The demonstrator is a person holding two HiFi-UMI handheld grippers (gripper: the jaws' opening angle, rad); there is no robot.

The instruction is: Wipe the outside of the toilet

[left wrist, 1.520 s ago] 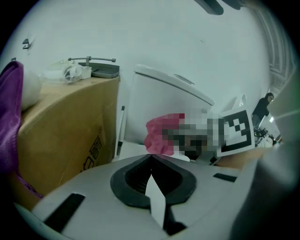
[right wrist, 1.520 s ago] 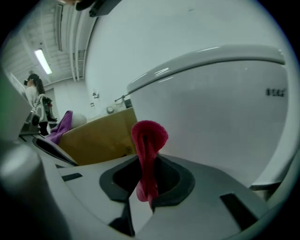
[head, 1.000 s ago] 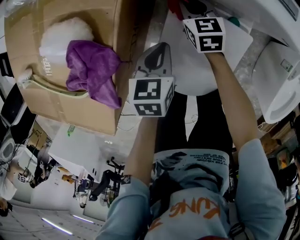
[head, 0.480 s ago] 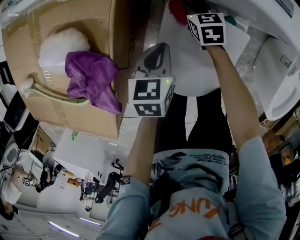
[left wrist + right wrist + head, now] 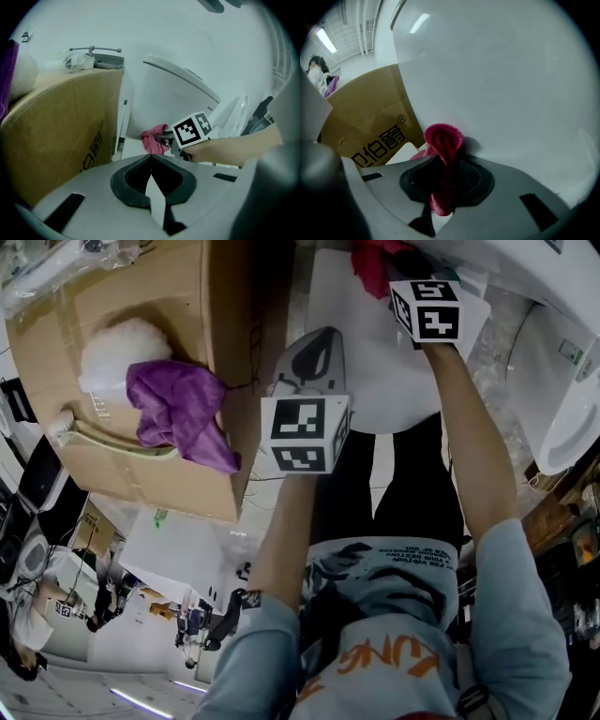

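Red cloth (image 5: 443, 140) farther right on white toilet (image 5: 497, 84), cardboard box (image 5: 234, 334) just beside.

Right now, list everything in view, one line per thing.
toilet: one, white, ahead of both grippers
box: one, brown cardboard, left of the toilet
purple cloth: one, draped on the box
fluff: one white wad, on the box beside the purple cloth
rod: one, white, upright between the box and the toilet
red cloth: one, against the toilet's outside
left gripper: one, grey, shut and empty, held back from the toilet
right gripper: one, grey, shut on the red cloth
arms: two, bare below light blue sleeves
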